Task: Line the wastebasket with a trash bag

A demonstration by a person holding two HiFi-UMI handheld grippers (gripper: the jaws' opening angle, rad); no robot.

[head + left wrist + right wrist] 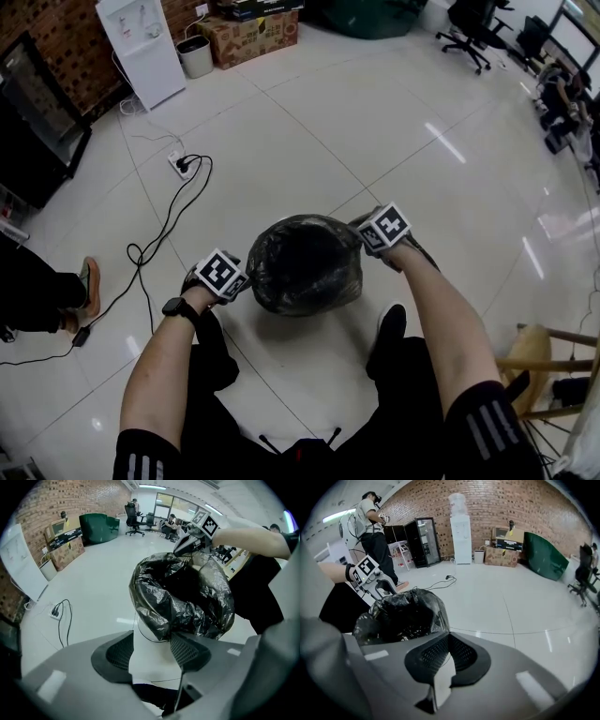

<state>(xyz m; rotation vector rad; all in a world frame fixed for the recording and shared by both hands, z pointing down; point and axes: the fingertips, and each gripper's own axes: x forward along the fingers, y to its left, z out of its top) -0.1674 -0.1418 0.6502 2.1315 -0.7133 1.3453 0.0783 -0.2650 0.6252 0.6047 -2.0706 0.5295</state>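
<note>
Seating the bag's mouth appears to be the step in hand. The trash bag (305, 262) drapes the wastebasket (149, 635) on the floor. The left claw (152, 648) stands apart at the rim. The right claw (449, 641) is closed on nothing and likely must reopen to regrip the edge.

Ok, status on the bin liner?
Left gripper open, at the bag edge. Right gripper shut, nothing between its jaws, beside the opposite edge. Bag sits in the wastebasket, top folded over its rim. Floor cable off to the side, clear.

Trash bag (305, 262) over wastebasket (150, 651), cable (155, 246) left
</note>
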